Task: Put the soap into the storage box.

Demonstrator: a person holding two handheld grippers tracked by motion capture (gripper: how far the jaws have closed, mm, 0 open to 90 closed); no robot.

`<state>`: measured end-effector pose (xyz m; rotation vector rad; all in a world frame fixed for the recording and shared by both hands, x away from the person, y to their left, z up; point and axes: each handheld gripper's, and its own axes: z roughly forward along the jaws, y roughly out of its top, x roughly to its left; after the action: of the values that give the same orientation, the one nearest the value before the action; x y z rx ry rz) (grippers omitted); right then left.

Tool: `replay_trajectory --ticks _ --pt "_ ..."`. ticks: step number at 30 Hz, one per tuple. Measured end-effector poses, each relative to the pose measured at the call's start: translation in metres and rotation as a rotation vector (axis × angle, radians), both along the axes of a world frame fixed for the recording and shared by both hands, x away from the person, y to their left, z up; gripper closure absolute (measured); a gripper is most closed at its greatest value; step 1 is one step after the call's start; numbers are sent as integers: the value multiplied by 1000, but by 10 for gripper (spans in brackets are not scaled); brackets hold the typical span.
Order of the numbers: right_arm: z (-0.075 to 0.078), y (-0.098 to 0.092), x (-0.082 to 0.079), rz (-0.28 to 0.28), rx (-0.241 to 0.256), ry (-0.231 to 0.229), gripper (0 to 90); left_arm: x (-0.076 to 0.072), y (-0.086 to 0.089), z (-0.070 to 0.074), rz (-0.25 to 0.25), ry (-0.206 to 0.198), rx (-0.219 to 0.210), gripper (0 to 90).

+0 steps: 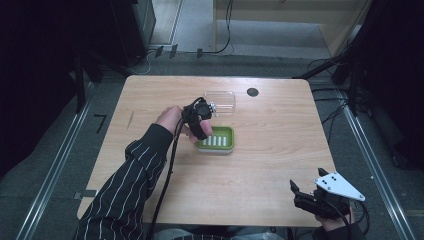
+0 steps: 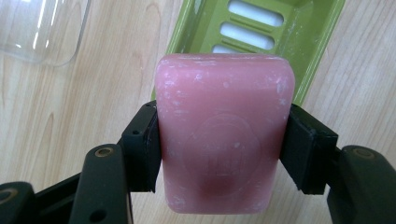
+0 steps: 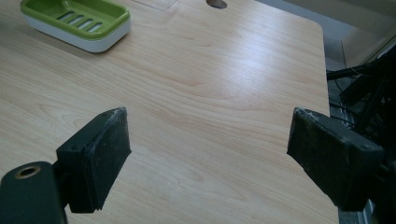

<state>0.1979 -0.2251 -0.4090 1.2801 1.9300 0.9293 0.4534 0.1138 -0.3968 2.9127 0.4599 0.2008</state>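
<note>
Soap, a pink, rounded, scuffed bar, sits clamped in the left claw above a slotted green dish; the right claw gapes over the woodgrain tabletop.

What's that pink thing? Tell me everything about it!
It is a bar of pink soap, a rounded block that looks waxy, with pale scuffs and a round stamp pressed into its face. The left gripper holds it off the table, one black jaw on each side. It hangs beside the green soap dish, whose slotted tray has nothing in it.
</note>
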Motion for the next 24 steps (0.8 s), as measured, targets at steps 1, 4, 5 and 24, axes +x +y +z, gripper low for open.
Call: replay_trajectory --ticks 1,4,5,24 --pt "0 0 -1 -2 1 3 135 0 -1 0 0 -3 -1 391" --pt "0 -1 -2 -8 0 1 135 1 -3 0 -13 -5 3 391" --pt "0 -1 -2 -10 1 3 135 1 -6 -1 -20 -9 5 391" --pt "0 -6 -7 -27 -4 6 135 3 -27 -10 -103 -27 20 391"
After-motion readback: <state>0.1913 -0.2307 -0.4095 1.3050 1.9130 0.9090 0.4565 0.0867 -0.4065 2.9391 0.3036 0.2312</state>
